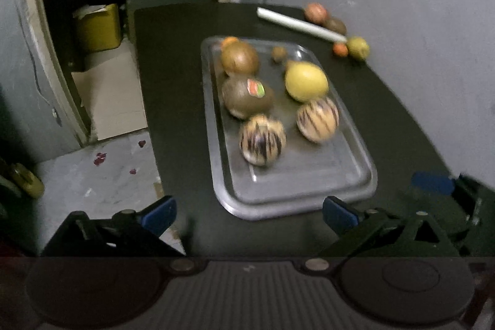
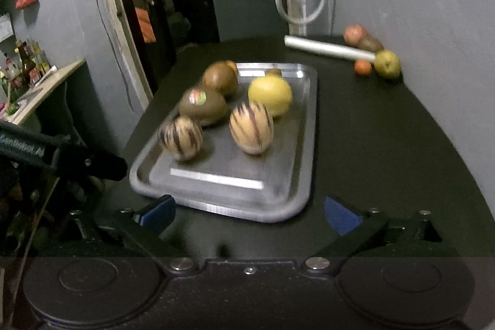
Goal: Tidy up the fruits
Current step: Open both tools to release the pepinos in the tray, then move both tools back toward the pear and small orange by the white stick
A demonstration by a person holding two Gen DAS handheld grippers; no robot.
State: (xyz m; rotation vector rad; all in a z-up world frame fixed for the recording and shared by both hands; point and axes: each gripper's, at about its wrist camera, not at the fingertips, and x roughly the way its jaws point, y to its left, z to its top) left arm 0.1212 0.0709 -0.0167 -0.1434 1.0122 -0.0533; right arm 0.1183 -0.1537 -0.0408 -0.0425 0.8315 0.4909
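Observation:
A metal tray [image 1: 309, 190] [image 2: 235, 197] lies on a black table [image 1: 386, 119] [image 2: 371, 144]. On it lie two striped fruits [image 1: 262, 139] [image 2: 251, 127], a yellow fruit [image 1: 305, 81] [image 2: 270, 95], two brown fruits, one with a sticker [image 1: 246, 96] [image 2: 202, 105], and smaller ones at the far end. Several fruits lie off the tray at the far right corner, among them a green one [image 1: 358, 48] [image 2: 387, 64] and a small orange one [image 1: 340, 49] [image 2: 362, 67]. My left gripper [image 1: 249, 214] and right gripper [image 2: 249, 214] are open and empty, in front of the tray's near edge.
A white tube [image 1: 301, 25] [image 2: 329, 49] lies across the far right of the table beside the loose fruits. A grey wall runs along the right. The table's left edge drops to the floor and a doorway. The left gripper's body [image 2: 62, 156] shows left of the tray.

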